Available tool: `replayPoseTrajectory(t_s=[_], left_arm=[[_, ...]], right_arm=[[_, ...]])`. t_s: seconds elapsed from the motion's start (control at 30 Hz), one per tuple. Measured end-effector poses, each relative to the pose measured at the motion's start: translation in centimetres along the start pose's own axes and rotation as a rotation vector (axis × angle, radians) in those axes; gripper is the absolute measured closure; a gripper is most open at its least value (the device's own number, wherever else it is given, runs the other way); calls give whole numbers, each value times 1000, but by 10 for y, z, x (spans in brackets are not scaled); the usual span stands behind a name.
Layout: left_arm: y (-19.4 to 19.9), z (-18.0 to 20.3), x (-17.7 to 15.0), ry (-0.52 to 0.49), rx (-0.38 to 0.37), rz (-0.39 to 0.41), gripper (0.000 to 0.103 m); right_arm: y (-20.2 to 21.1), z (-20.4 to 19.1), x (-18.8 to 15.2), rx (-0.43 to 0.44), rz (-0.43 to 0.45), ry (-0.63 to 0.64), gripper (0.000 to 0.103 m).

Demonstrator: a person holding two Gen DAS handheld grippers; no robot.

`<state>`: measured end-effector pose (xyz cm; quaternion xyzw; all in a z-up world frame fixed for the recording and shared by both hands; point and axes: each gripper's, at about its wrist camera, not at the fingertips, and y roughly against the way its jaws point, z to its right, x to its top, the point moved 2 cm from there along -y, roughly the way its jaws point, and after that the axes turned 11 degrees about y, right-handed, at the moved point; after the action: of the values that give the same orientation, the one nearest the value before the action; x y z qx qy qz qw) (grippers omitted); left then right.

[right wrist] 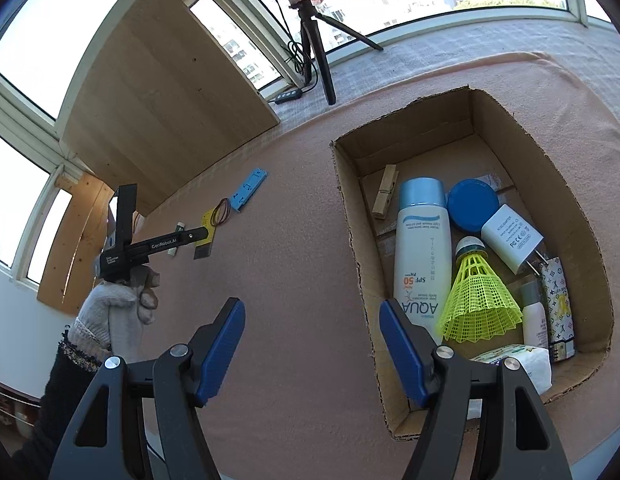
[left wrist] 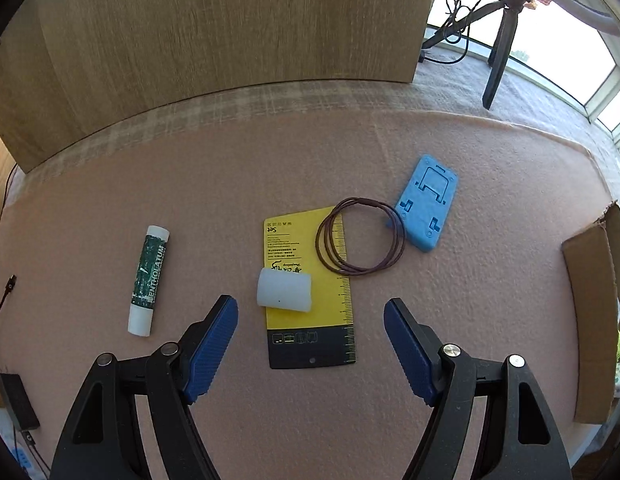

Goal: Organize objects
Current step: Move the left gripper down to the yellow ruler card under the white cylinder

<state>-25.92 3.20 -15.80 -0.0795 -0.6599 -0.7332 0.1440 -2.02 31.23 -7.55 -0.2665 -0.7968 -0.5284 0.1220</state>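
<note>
I find the cardboard box (right wrist: pixel 462 120) on the pink cloth (left wrist: pixel 189 208), already holding items. My right gripper (right wrist: pixel 312 316) hangs beside it, jaws apart, empty. My left gripper (left wrist: pixel 311 316), jaws apart, empty, hovers over the yellow card (left wrist: pixel 305 236) bearing the white cap (left wrist: pixel 283 290).

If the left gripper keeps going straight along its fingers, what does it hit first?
Most likely the white cap, which lies on the yellow card just ahead of the open left gripper, roughly centred between its fingers. Depth is hard to judge through the fisheye.
</note>
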Motion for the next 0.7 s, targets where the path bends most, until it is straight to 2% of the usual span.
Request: replayPoseTrajectory(t_s=[0.33,0.43,0.5,0.7], left_arm=[[-19,3,2,-5,38,-26,28],[-17,5,0,-10,41,-16,36],[-14,9,-3,-18,37,-9,49],[-8,12,-20,-25,19,0,50]], right_arm=[[10,21,-4,-16,11,-53,37],[10,21,-3,-13,10,-53,37],[9,19,-2,-11,8,-50,37],[5,12,0,5,5,-38,37]])
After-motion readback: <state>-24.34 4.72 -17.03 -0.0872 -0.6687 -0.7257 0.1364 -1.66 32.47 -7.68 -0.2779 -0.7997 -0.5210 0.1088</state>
